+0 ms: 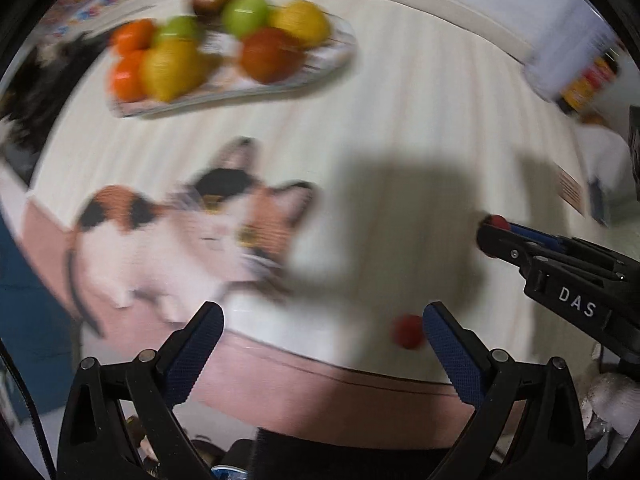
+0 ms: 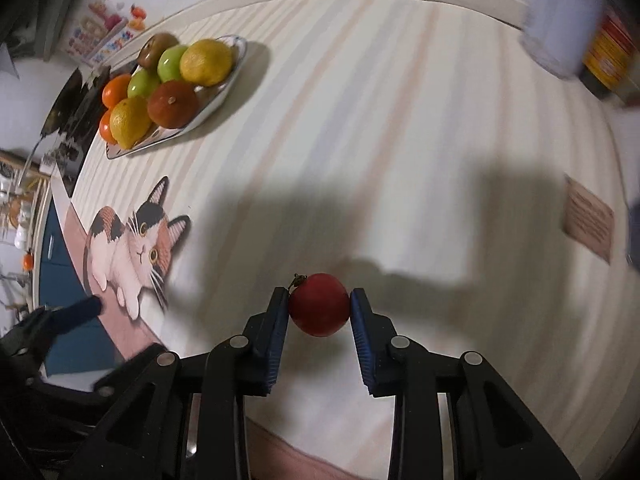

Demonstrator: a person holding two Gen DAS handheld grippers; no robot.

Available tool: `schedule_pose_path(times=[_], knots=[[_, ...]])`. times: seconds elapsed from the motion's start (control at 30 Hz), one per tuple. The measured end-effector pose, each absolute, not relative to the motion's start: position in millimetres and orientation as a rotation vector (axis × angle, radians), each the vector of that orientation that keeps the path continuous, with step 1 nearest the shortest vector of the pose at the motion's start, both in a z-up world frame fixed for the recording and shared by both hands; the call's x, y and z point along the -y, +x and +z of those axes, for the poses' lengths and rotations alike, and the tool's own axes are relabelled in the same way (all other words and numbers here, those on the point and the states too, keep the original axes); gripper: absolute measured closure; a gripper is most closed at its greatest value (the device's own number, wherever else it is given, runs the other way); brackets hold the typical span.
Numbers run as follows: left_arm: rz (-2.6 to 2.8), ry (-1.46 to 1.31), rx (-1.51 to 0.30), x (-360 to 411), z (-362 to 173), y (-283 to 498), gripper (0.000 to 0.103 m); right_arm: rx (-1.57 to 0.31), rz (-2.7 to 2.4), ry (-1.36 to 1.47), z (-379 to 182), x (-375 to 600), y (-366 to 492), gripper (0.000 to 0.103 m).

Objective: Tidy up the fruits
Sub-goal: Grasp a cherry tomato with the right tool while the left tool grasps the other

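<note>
A small red tomato (image 2: 319,305) with a dry stem is held between the blue pads of my right gripper (image 2: 320,300), above the striped tablecloth. In the left wrist view the right gripper (image 1: 494,228) shows at the right with the tomato (image 1: 499,222) at its tip. A second small red fruit (image 1: 407,331) lies on the cloth just left of my left gripper's right finger. My left gripper (image 1: 324,328) is open and empty. An oval plate (image 2: 222,92) at the far left holds oranges, lemons, green apples, a kiwi and a dark red fruit; it also shows in the left wrist view (image 1: 336,56).
A printed cat (image 2: 132,248) decorates the cloth near its left edge. A white container (image 2: 560,32) and a yellow-red box (image 2: 612,60) stand at the far right. A brown card (image 2: 588,222) lies at the right. The table edge runs along the left and front.
</note>
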State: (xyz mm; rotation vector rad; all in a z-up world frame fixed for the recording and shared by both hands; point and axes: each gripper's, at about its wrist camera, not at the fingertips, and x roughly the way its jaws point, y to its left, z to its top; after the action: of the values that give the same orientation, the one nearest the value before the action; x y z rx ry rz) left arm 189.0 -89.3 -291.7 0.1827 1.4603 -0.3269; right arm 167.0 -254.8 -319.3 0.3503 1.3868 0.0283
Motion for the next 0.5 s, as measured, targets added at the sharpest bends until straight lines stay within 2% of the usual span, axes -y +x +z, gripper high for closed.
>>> schedule_pose_path(times=[0.07,0.13,0.2,0.33,0.4,0.5], knots=[[-0.387,0.203,-1.478,106,-299,183,0.005,-1.383,0.008,0.366,-315,266,155,0.069],[-0.420,0.216,-1.496,116,-305,180,0.014,-1.383,-0.012,0.373,-311,275,145,0.069],[-0.449,0.230,-1.528,128,-313,177,0.027,-1.382,-0.027,0.389,-310,283,138,0.069],[-0.482,0.272,-1.546,145,-326,173,0.043,-1.386,-0.049,0.414,-312,294,128,0.069],[-0.495,0.280,-1.557,151,-330,173,0.057,-1.384,-0.054,0.415,-311,296,126,0.069],[-0.495,0.294,-1.548,158,-331,172,0.069,-1.378,-0.058,0.414,-309,298,125,0.069]])
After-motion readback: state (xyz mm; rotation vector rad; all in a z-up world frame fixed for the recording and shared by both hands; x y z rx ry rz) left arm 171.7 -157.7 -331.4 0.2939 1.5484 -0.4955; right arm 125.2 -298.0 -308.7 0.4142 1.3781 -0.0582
